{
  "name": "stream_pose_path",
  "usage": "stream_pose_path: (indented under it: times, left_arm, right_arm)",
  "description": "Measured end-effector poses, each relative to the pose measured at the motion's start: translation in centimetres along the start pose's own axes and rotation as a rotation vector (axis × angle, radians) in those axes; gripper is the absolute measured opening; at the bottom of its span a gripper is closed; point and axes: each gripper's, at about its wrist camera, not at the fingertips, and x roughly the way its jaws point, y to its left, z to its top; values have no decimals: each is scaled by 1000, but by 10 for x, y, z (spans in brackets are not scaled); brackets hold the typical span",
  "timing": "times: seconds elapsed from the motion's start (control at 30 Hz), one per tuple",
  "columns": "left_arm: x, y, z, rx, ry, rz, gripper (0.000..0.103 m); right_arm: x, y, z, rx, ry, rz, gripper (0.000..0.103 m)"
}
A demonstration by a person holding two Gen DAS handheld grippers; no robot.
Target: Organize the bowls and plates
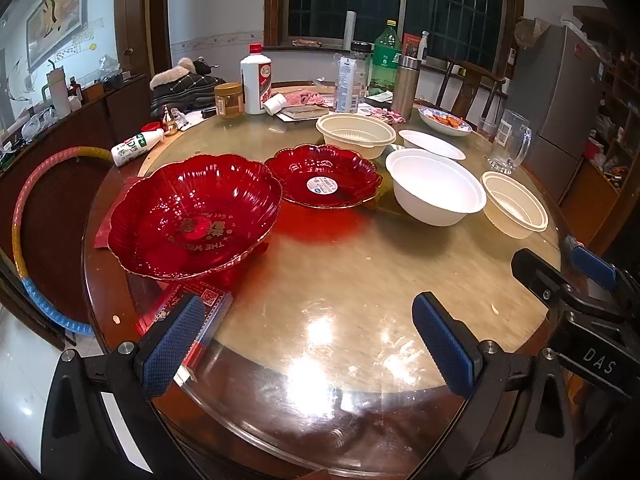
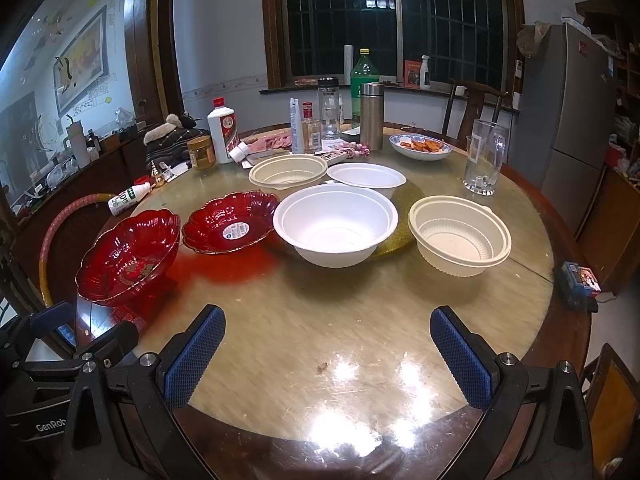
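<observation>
Nothing is gripped yet, so the step in hand is judged to be the opening one: choosing the first dish to move. At the far left, the footed red bowl (image 1: 194,216) is seen standing at the desk's edge, partly over a red packet (image 1: 188,310). Just right of it lies the flat red plate (image 1: 323,175) with a round label at its centre, close to the footed bowl, though whether the rims touch cannot be told. Further right, the large white bowl (image 2: 335,224) is set near the middle of the desk (image 2: 320,320), with a beige bowl (image 2: 288,171) and a shallower white bowl (image 2: 366,177) behind it. At the right, a 2nd beige bowl (image 2: 460,234) stands alone, well apart from its match. The left gripper (image 1: 316,344) is held low over the bare near edge with its fingers spread wide and empty; the right gripper (image 2: 328,356) is held likewise, fingers spread on nothing. The next move is judged to call for a rim grasp on 1 dish, probably nesting like with like: red on red, white in white, beige in beige. Thin rims would need 1 finger inside and 1 outside.
</observation>
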Motion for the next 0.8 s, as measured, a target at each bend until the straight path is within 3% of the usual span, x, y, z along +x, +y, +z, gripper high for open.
stream_pose_path:
  times: [0.8]
  left_arm:
    - [0,2,0,-2,4,-4,103]
  right_arm:
    - [0,-1,0,-1,-1,-1,103]
